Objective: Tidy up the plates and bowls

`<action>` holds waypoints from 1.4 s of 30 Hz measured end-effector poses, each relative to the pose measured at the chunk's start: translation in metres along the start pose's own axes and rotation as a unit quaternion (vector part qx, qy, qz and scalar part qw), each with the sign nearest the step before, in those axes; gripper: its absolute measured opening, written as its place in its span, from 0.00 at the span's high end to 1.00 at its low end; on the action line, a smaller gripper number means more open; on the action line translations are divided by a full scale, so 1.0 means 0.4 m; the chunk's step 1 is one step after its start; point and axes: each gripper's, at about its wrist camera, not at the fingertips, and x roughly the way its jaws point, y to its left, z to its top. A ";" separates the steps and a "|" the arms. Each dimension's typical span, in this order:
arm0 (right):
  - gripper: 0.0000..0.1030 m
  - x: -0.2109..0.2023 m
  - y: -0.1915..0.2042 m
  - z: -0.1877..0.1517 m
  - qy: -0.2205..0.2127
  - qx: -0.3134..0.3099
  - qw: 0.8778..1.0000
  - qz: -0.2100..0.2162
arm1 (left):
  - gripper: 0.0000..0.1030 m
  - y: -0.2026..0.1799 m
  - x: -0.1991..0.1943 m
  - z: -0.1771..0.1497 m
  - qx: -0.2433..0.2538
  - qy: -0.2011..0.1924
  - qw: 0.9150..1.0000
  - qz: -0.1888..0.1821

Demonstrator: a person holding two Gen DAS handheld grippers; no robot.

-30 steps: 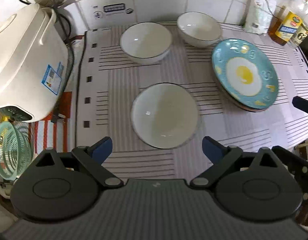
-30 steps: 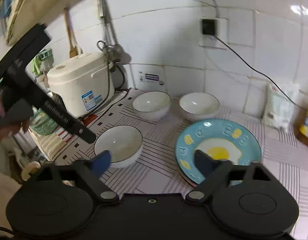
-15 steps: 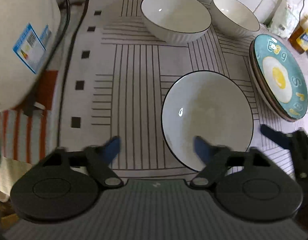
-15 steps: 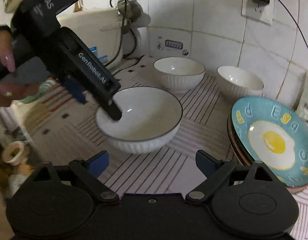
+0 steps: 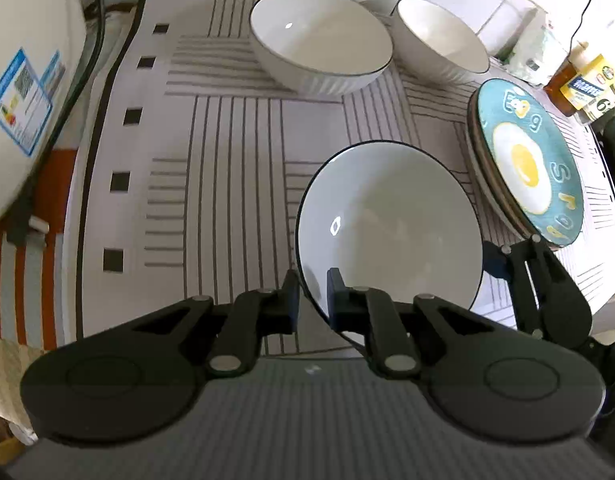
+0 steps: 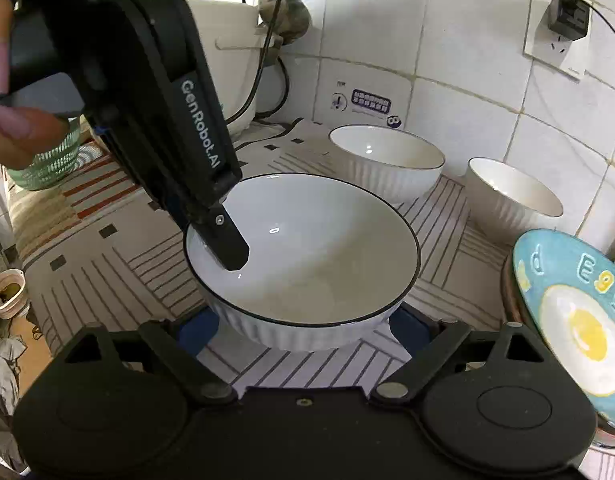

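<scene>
Now the left gripper (image 5: 312, 294) pinches the near-left rim of a white, dark-rimmed bowl (image 5: 391, 228), one finger inside the wall and one outside, as seen from the left wrist. From the right wrist the same grip shows at the bowl's left edge, where a black finger (image 6: 227, 242) reaches down inside the rim. The bowl (image 6: 307, 256) sits in the near middle of a striped mat (image 5: 227, 168) on the kitchen counter; whether its base rests on the mat or hangs just above it cannot be told.

The right gripper (image 6: 303, 326) stands wide apart, its blue pads on either side of the bowl's ribbed base, near the wall; contact cannot be made out.

Farther back on the mat, near the tiled wall, stand two more white bowls: a larger one (image 5: 321, 40) on the left and a smaller one (image 5: 441, 38) to its right, just beside each other. To the right of the held bowl lies a stack of plates (image 5: 525, 160), the top one teal with a fried-egg design. A white rice cooker (image 5: 23, 80) stands at the far left, and bottles (image 5: 583, 88) at the far right corner.
</scene>
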 end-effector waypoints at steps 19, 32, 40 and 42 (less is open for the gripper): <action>0.09 0.068 -0.083 0.040 0.031 0.020 0.999 -0.008 | 0.86 -0.024 0.073 0.101 0.010 0.016 1.000 -0.009; 0.09 -0.092 -0.191 0.120 0.038 0.153 0.986 0.056 | 0.54 0.013 -0.091 0.149 -0.001 -0.034 0.998 -0.045; 0.18 -0.084 -0.259 0.234 -0.011 0.244 0.968 0.065 | 0.48 0.072 -0.106 0.226 -0.017 -0.089 0.995 -0.038; 0.19 -0.058 -0.272 0.252 -0.013 0.257 0.964 0.066 | 0.48 0.088 -0.098 0.246 -0.048 -0.086 0.993 -0.060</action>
